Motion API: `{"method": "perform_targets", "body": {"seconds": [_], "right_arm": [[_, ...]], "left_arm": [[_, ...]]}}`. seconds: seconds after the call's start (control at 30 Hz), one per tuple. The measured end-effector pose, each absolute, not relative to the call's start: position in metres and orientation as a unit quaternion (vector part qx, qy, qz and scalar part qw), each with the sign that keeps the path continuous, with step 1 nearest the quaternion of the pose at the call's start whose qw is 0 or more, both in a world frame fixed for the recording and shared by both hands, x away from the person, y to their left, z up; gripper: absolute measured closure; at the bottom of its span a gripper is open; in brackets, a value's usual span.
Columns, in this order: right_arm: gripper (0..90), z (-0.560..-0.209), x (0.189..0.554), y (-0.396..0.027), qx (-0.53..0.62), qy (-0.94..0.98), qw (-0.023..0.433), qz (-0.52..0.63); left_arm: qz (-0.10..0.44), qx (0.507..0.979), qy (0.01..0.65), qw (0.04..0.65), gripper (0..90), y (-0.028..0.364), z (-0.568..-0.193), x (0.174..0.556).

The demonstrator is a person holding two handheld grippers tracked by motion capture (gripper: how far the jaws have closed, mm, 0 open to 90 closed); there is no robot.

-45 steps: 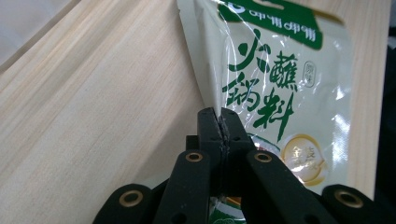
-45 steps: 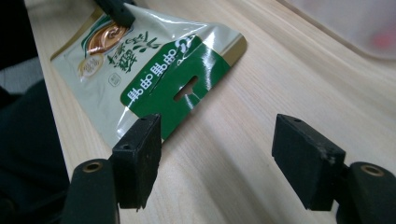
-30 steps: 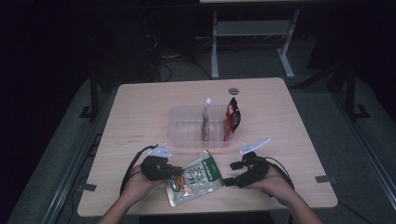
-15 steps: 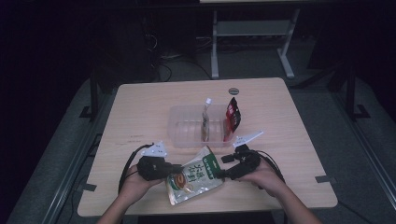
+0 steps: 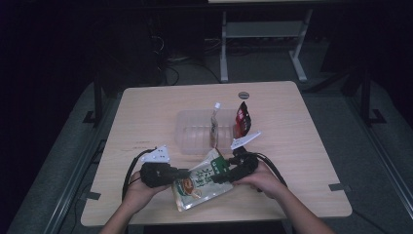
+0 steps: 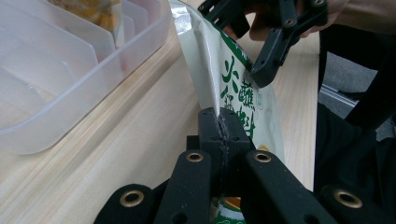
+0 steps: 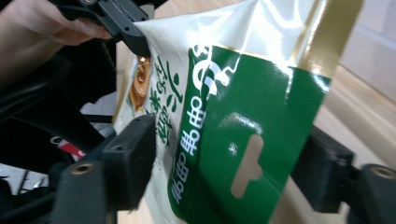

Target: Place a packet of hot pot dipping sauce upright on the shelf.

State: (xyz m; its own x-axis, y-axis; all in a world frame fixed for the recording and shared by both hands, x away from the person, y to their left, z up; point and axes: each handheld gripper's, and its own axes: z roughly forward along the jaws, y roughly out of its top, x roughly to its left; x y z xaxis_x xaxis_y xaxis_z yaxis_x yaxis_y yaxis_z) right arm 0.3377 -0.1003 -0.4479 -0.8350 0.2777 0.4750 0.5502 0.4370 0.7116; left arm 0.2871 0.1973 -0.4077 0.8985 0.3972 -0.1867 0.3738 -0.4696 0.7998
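Seen from above, left to right: left gripper point(image 5: 184, 172) clamped shut on the side edge of a glossy green-and-cream foil snack pouch point(image 5: 202, 180) (one, lifted at the table's near edge); right gripper point(image 5: 218, 176), jaws just closing, astride the pouch's green top, not yet pinching. Step judged: securing a two-handed hold; next, squeezing shut. Behind: one clear ribbed plastic bin point(image 5: 195, 136) holding two sachets.

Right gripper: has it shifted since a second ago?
Yes. The right gripper has slid left along the table's near side toward the green pouch, jaws closing around its top edge.
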Motion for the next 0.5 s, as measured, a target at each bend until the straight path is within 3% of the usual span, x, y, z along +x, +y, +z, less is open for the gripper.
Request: {"method": "perform_targets", "body": {"seconds": [0.5], "right_arm": [[70.3, -0.4467, 0.334, -0.1011, -0.229, -0.826, 0.168, -0.488]], "left_arm": [[0.015, 0.854, 0.228, 0.468, 89.9, 0.1977, -0.4102, 0.2882]]}}
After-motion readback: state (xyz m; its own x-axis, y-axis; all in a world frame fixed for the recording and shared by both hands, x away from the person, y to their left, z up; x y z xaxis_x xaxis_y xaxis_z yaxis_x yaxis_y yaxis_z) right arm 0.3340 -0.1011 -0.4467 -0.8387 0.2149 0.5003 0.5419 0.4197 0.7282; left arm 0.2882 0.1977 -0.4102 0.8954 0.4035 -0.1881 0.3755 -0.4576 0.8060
